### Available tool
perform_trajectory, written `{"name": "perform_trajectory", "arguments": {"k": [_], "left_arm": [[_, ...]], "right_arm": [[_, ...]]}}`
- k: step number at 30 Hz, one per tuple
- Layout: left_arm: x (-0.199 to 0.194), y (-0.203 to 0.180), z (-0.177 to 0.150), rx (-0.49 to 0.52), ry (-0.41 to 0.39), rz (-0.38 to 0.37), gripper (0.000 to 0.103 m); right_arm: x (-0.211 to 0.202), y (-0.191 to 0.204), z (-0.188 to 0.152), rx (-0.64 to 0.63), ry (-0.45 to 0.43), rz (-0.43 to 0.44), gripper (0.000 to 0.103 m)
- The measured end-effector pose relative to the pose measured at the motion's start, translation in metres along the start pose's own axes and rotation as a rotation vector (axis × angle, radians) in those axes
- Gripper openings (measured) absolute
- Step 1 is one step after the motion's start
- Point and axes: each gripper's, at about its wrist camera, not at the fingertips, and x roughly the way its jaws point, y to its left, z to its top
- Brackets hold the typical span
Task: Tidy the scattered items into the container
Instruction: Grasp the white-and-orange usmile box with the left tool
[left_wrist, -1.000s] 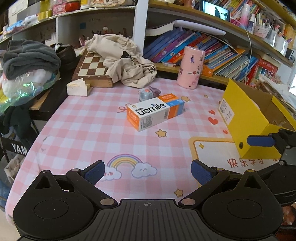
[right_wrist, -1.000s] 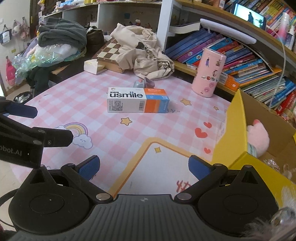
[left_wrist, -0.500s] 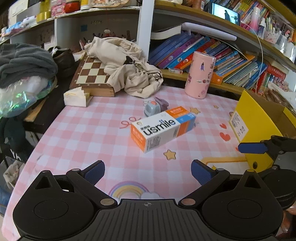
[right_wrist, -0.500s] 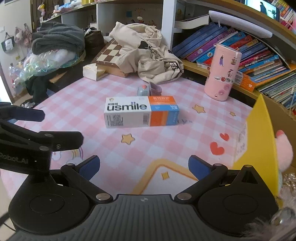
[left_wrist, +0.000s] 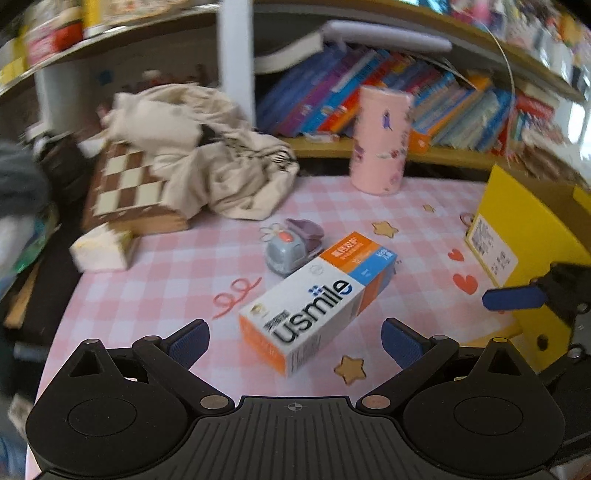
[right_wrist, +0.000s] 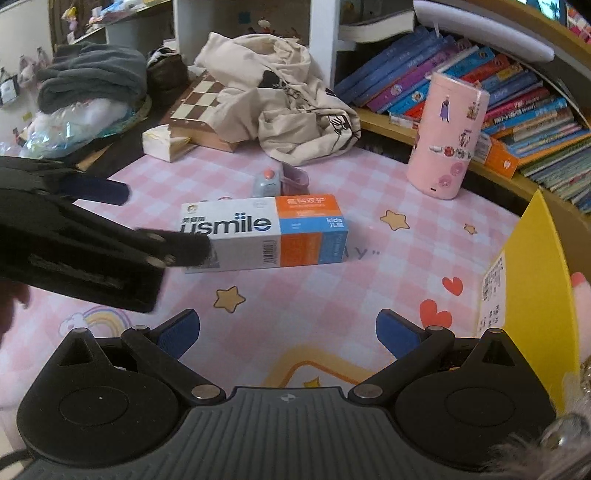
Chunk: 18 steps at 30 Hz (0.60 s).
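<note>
You are holding the left gripper (left_wrist: 294, 341) low over the pink checked tablecloth (left_wrist: 155, 273), its jaws spread wide with nothing between the blue pads (left_wrist: 190, 338). Just ahead of them the usmile box (left_wrist: 317, 302) is lying flat on the cloth at an angle, its white end nearest you and its orange-and-blue end pointing away to the right. A small grey and purple toy (left_wrist: 291, 247) is sitting right beside the box's far end; the blur in your left view makes it hard to tell whether the two are touching.

Your right gripper (right_wrist: 287, 334) is also standing wide open and carrying nothing, hovering over the cloth nearer the yellow box (right_wrist: 535, 280), which is standing at the right edge of the table. Something pink and plush (right_wrist: 581, 291) is peeking out of it. From this side the left gripper is showing as a dark shape crossing in front of the usmile box's white end.

Farther back, a pink cylinder with stickers (right_wrist: 448, 134) is standing upright near the bookshelf (right_wrist: 517, 96), well apart from the box, and a beige cloth (right_wrist: 280, 96) is lying heaped over a chessboard (right_wrist: 199, 99).
</note>
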Motion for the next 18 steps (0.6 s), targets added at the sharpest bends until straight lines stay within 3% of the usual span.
{"name": "perform_trajectory", "arguments": {"k": [10, 18], "left_arm": [[0.058, -0.005, 0.023, 0.136, 0.068, -0.073, 0.099], [0.081, -0.013, 0.030, 0.177, 0.125, -0.134, 0.086]], "right_arm": [[0.012, -0.006, 0.005, 0.023, 0.020, 0.021, 0.103], [0.016, -0.011, 0.004, 0.051, 0.035, 0.021, 0.103]]}}
